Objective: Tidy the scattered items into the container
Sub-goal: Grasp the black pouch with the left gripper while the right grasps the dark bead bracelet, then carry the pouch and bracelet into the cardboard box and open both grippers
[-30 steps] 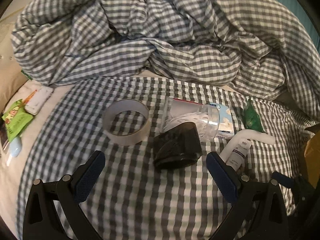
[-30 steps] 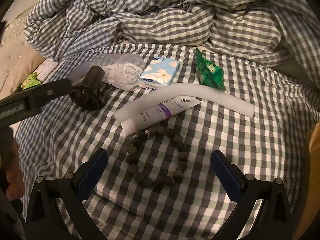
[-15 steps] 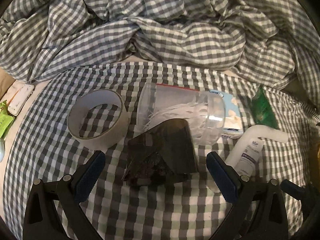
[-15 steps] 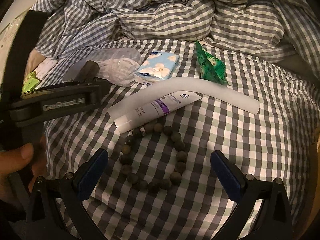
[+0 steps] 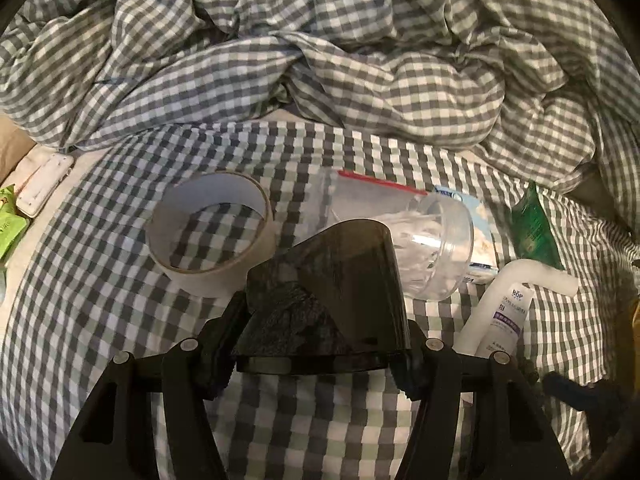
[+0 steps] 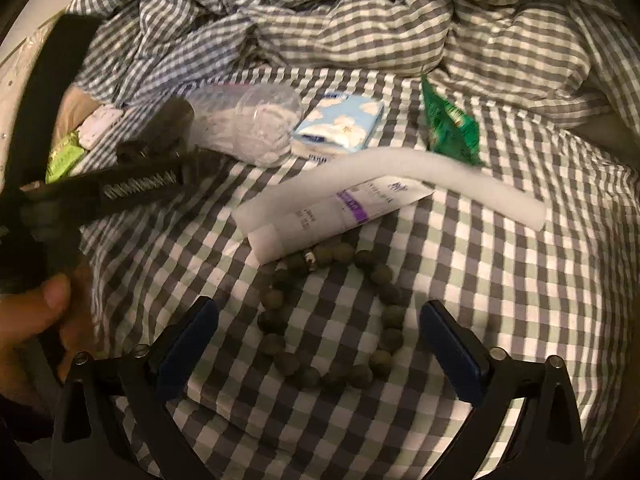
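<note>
My left gripper (image 5: 316,360) is shut on a dark translucent plastic case (image 5: 332,300) on the checked bed sheet. Beside it lie a roll of tape (image 5: 208,236), a clear plastic jar (image 5: 400,236) on its side, a white tube (image 5: 504,312) and a green packet (image 5: 534,228). My right gripper (image 6: 320,344) is open over a dark bead bracelet (image 6: 332,316), its fingers either side of it. Beyond the bracelet lie the white tube (image 6: 332,216), a white foam strip (image 6: 420,176), a blue tissue pack (image 6: 340,126) and the green packet (image 6: 448,124). No container shows clearly.
A rumpled checked duvet (image 5: 320,48) is piled along the far side. A white case (image 5: 42,184) and a green wrapper (image 5: 8,220) lie at the left edge. The left gripper's body and a hand (image 6: 36,320) fill the left of the right wrist view.
My left gripper has moved forward and shut on the dark case. My right gripper has moved closer to the bead bracelet and stays open.
</note>
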